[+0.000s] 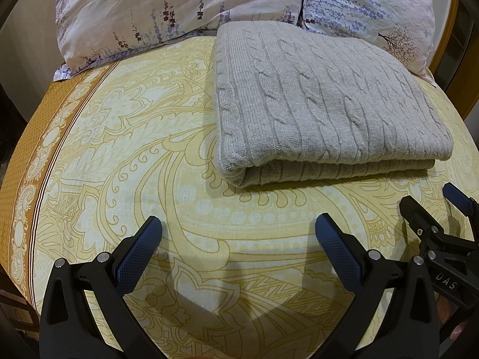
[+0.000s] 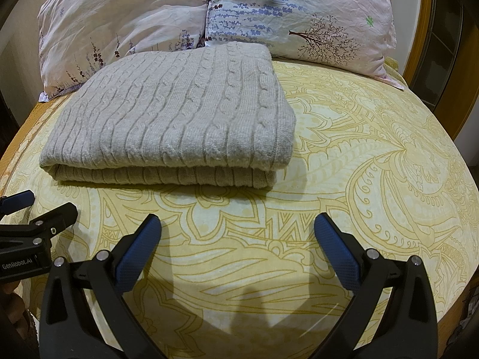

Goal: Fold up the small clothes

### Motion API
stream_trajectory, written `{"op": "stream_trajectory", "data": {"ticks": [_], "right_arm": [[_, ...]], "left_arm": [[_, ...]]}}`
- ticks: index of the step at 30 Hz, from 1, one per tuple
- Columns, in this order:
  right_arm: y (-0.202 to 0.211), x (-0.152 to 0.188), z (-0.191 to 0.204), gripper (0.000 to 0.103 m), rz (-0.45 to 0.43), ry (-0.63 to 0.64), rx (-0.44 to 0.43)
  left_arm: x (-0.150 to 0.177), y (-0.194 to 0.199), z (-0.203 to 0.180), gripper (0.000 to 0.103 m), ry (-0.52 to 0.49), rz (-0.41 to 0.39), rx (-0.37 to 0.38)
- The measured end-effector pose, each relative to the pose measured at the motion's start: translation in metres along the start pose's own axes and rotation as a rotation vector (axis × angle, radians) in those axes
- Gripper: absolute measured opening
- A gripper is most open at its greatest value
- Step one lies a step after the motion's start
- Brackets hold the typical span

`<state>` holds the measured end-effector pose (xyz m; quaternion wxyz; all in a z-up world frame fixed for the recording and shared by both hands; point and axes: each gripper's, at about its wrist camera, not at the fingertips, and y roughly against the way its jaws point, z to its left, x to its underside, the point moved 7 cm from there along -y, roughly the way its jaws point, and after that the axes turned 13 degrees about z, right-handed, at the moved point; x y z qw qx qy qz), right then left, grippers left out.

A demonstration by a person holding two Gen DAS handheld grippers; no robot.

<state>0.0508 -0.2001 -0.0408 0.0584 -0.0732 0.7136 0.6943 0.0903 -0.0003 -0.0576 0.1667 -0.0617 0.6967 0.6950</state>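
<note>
A grey cable-knit sweater (image 1: 323, 104) lies folded into a neat rectangle on the yellow patterned bedsheet (image 1: 125, 155), its folded edge facing me. It also shows in the right wrist view (image 2: 176, 119). My left gripper (image 1: 238, 233) is open and empty, hovering over the sheet in front of the sweater's left corner. My right gripper (image 2: 238, 233) is open and empty, in front of the sweater's right corner. Each gripper shows at the edge of the other's view: the right one (image 1: 431, 206) and the left one (image 2: 45, 206).
Two floral pillows (image 1: 155, 9) (image 1: 374, 9) lie behind the sweater at the head of the bed. A wooden bed frame (image 2: 425, 39) curves at the right. The brown sheet border (image 1: 39, 137) marks the bed's left edge.
</note>
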Motion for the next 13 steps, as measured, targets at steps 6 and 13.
{"op": "stream_trajectory", "data": {"ticks": [6, 13], "right_arm": [[0.0, -0.0003, 0.0, 0.101, 0.0, 0.0, 0.0], [0.0001, -0.0005, -0.0001, 0.101, 0.0, 0.0, 0.0]], "left_arm": [[0.001, -0.0005, 0.0008, 0.102, 0.0, 0.007, 0.001], [-0.0032, -0.0007, 0.0009, 0.102, -0.005, 0.027, 0.002]]}}
